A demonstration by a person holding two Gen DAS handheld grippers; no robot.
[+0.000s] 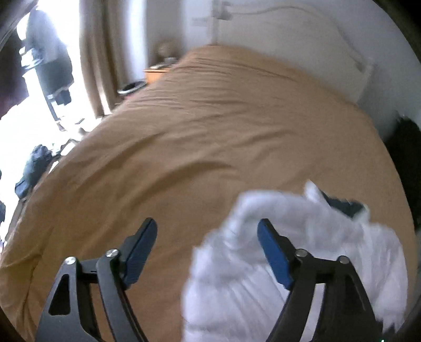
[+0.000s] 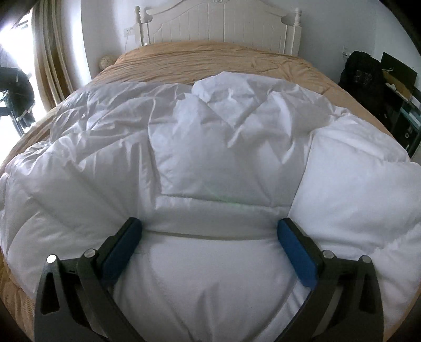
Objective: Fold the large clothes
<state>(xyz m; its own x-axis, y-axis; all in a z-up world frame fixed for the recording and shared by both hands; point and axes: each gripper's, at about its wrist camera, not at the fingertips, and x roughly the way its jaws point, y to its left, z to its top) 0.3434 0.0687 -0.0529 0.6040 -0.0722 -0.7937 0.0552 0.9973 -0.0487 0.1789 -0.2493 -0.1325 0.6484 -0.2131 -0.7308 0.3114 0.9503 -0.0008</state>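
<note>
A large white puffy down garment (image 2: 210, 147) lies spread and rumpled on the tan bed cover (image 2: 184, 60). In the right wrist view my right gripper (image 2: 210, 229) is open wide just above the garment's near part, its blue pads (image 2: 296, 248) on either side of a seam; nothing is between them. In the left wrist view, which is blurred, my left gripper (image 1: 208, 232) is open over the bed cover (image 1: 184, 131). Its right finger stands in front of the garment's left edge (image 1: 250, 263); its left finger is over bare cover.
A white headboard (image 2: 218, 23) stands at the far end of the bed. A black bag (image 2: 360, 71) and dark shelves are at the right. Beige curtains (image 1: 97, 52), a wooden nightstand (image 1: 155, 73) and dark things on the floor (image 1: 34, 165) are at the left.
</note>
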